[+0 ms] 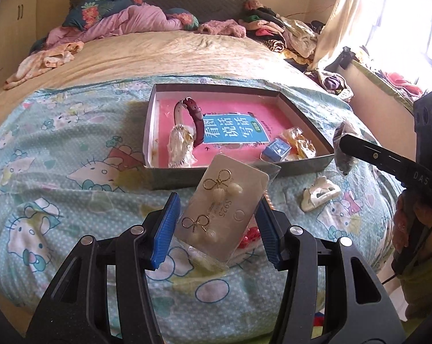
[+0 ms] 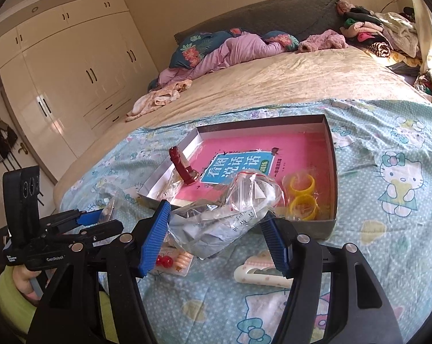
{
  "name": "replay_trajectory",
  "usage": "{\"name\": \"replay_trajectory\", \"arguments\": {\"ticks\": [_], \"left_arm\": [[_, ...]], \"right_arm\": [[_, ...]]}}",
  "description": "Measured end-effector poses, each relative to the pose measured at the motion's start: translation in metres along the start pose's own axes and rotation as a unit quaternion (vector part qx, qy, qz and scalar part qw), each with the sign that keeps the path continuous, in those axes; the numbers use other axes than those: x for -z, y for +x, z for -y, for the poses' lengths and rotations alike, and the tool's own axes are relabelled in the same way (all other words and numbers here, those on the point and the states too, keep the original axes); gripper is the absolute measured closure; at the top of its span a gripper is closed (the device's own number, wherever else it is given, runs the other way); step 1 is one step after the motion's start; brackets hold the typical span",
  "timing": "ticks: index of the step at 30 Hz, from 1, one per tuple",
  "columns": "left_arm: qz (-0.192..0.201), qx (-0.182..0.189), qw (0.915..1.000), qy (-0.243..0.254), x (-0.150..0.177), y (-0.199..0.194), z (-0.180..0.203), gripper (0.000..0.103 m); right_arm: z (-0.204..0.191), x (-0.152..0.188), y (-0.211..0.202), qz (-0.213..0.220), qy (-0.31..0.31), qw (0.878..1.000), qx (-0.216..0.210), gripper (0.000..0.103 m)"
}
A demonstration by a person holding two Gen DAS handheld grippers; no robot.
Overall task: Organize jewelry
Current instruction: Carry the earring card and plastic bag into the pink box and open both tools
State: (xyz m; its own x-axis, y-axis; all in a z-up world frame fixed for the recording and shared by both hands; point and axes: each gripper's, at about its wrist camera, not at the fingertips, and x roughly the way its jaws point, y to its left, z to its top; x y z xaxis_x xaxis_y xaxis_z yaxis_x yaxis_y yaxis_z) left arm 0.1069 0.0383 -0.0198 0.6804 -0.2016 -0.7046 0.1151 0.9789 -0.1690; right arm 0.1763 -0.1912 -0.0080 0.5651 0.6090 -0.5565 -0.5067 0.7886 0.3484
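Left gripper [image 1: 218,229]: clamped on earring card [image 1: 226,210], raised before the box [image 1: 316,127]; stiff, light, slippery in its sleeve; best pinched by the edges. Right gripper [image 2: 216,236]: gripped crumpled plastic bag [image 2: 230,212]; soft, light, easily slipped.

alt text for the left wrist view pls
The left gripper holds a bagged card of bow-and-pearl earrings between its blue pads, above a cartoon-cat bedspread. Beyond sits an open box holding a red watch and a pink book.
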Motion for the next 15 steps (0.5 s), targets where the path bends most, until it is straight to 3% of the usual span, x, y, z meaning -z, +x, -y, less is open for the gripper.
{"name": "replay_trajectory", "arguments": {"ticks": [15], "left_arm": [[0.024, -0.001, 0.9997, 0.000, -0.036, 0.002, -0.001, 0.059]], "right_arm": [[0.009, -0.022, -0.015, 0.034, -0.019, 0.999, 0.023, 0.042]]}}
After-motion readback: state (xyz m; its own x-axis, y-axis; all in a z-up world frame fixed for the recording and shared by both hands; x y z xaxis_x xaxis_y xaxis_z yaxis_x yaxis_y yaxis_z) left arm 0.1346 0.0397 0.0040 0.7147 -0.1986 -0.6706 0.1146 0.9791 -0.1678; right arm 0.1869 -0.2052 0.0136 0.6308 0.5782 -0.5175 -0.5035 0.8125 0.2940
